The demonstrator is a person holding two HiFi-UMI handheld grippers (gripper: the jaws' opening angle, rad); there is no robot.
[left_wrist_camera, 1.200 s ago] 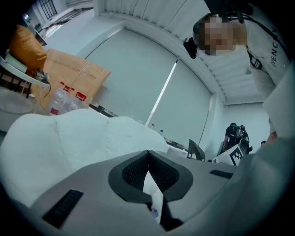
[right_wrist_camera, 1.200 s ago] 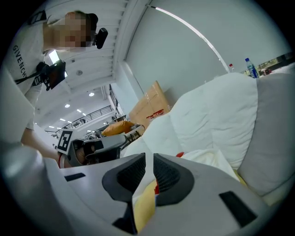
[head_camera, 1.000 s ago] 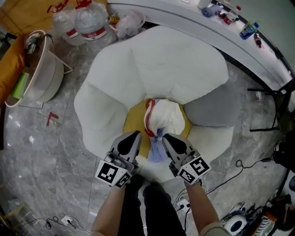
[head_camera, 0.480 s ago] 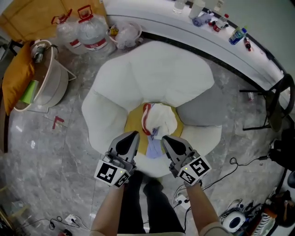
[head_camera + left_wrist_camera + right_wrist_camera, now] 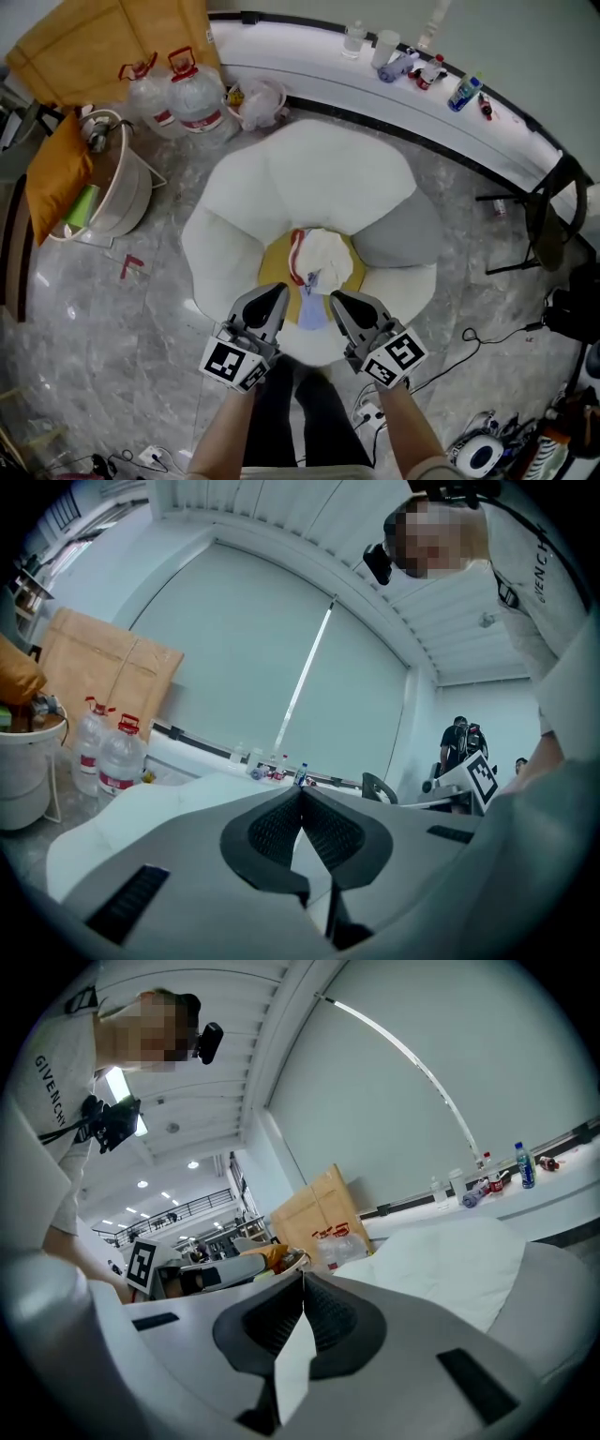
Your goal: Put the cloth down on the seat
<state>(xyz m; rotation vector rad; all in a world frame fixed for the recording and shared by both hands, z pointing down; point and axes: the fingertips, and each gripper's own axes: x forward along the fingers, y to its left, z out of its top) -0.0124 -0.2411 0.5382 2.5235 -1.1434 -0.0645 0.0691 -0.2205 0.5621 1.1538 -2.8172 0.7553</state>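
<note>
The seat (image 5: 309,183) in front of me looks soft and matt, like cloth. The floor (image 5: 141,347) is shiny, smooth stone. The jugs (image 5: 199,94) are clear plastic.

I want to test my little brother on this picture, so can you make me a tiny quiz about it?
1. True or false: the cloth lies on the yellow seat.
2. Pick one. The left gripper and the right gripper are: A, both open; B, both shut with nothing in them; C, both shut on the cloth.
3. Fill in the gap: the big water jugs with red tops behind the white chair number ____.

Key: 1 true; 2 B; 3 two.
</note>
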